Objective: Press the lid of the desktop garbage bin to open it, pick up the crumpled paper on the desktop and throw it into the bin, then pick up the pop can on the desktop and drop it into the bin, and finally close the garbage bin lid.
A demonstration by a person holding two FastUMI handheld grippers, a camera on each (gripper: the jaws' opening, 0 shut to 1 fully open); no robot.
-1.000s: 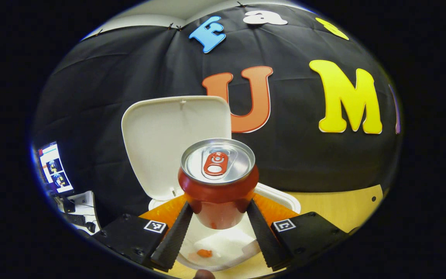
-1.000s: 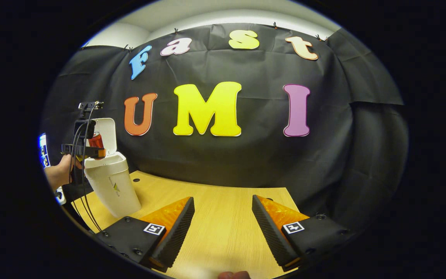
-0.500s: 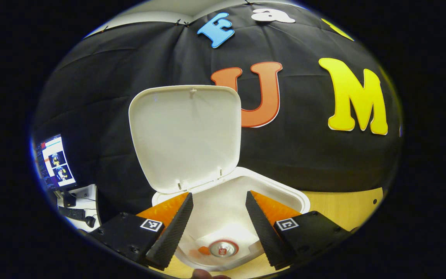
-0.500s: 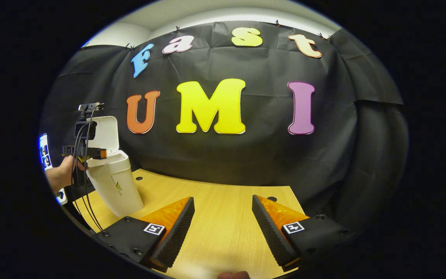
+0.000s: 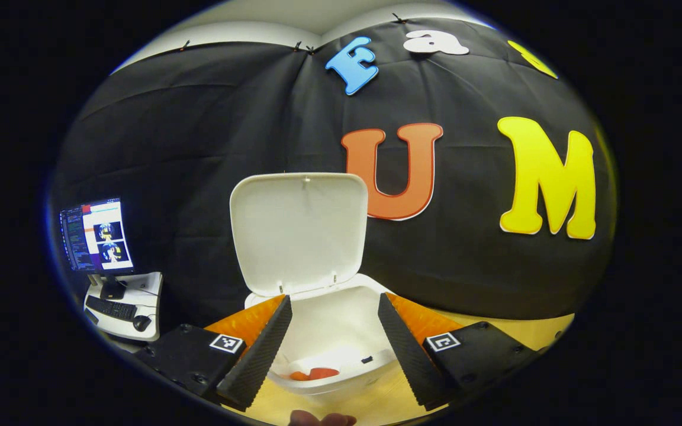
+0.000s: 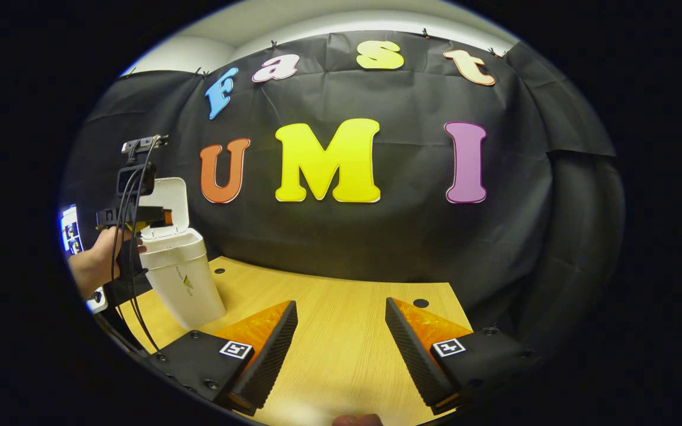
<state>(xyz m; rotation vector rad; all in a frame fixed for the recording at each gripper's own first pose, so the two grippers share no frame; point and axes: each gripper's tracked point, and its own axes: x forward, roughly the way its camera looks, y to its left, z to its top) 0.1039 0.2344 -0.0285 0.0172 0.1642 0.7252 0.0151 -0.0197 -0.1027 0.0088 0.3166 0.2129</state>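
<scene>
One white bin (image 5: 341, 331) on the wooden table (image 6: 341, 331), lid (image 5: 299, 231) raised upright against the black wall. Inside, at the bottom, a bit of red can (image 5: 322, 373) lying on white crumpled paper (image 5: 347, 358). Left gripper (image 5: 332, 331) hovering just above the bin's mouth, jaws spread, grasping nothing. Seen from the right gripper view, held by a hand (image 6: 95, 260) beside the bin. Right gripper (image 6: 341, 337) well apart over bare table, jaws spread wide, likewise unloaded. Off to the far left, a monitor (image 5: 97, 235).

Even overhead light, sharp focus, strong fisheye bending at edges, no glare.
</scene>
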